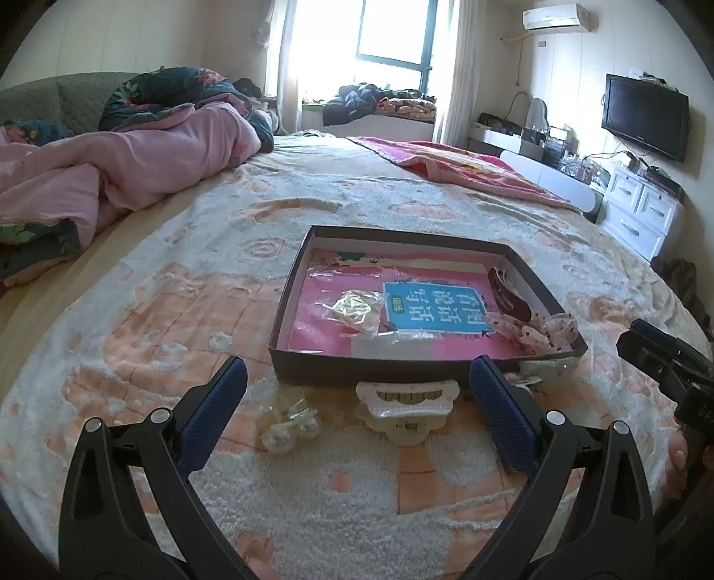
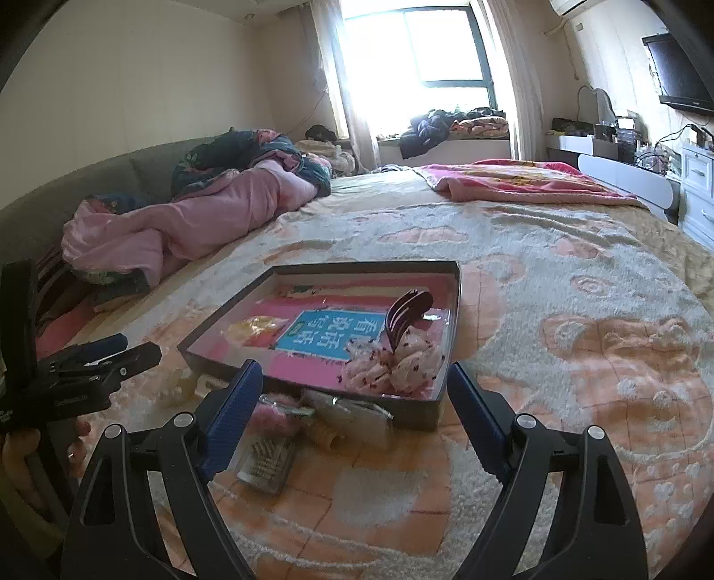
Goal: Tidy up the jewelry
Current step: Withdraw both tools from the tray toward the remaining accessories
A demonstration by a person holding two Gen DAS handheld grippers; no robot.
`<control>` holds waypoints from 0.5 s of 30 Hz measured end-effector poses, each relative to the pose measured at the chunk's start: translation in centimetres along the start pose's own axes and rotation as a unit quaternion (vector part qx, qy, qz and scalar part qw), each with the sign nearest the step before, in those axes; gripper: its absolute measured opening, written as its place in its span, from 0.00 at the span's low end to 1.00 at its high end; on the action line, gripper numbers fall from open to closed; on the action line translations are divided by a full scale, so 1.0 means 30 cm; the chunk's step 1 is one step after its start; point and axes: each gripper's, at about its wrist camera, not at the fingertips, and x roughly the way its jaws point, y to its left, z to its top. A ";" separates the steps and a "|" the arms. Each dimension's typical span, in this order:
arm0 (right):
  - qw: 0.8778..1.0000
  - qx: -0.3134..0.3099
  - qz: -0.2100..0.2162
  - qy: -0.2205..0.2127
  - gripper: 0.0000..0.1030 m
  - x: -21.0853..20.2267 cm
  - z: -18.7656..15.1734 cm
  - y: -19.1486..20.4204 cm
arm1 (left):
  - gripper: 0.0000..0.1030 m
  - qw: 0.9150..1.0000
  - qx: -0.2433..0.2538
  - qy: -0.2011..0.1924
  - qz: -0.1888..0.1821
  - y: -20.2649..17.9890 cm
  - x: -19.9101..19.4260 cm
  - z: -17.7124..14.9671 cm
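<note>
Both views are lit by daylight from a blown-out window (image 1: 392, 31), the bed (image 1: 401, 187) is evenly bright, edges are bent and vignetted, and far detail seems soft.

Both wrist views low over bed, facing window, sharing box (image 1: 419, 361) (image 2: 312, 379).

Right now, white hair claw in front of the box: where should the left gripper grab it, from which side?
Grip the white hair claw across its narrower hinge end, nearest the camera, coming straight down from above. It lies flat on the blanket, teeth row toward the box, directly ahead of the left gripper, whose jaws are already wide open.
</note>
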 end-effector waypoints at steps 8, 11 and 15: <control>1.000 -0.004 0.000 0.011 0.80 -0.004 -0.030 0.003 | 0.89 1.000 0.001 0.007 -0.002 0.004 -0.011 -0.023; 1.000 -0.006 -0.001 0.015 0.80 -0.008 -0.040 0.006 | 0.89 1.000 0.002 0.011 -0.005 -0.001 -0.011 -0.032; 1.000 -0.006 -0.003 0.021 0.80 -0.011 -0.052 0.003 | 0.89 1.000 0.009 0.017 -0.008 -0.016 -0.010 -0.045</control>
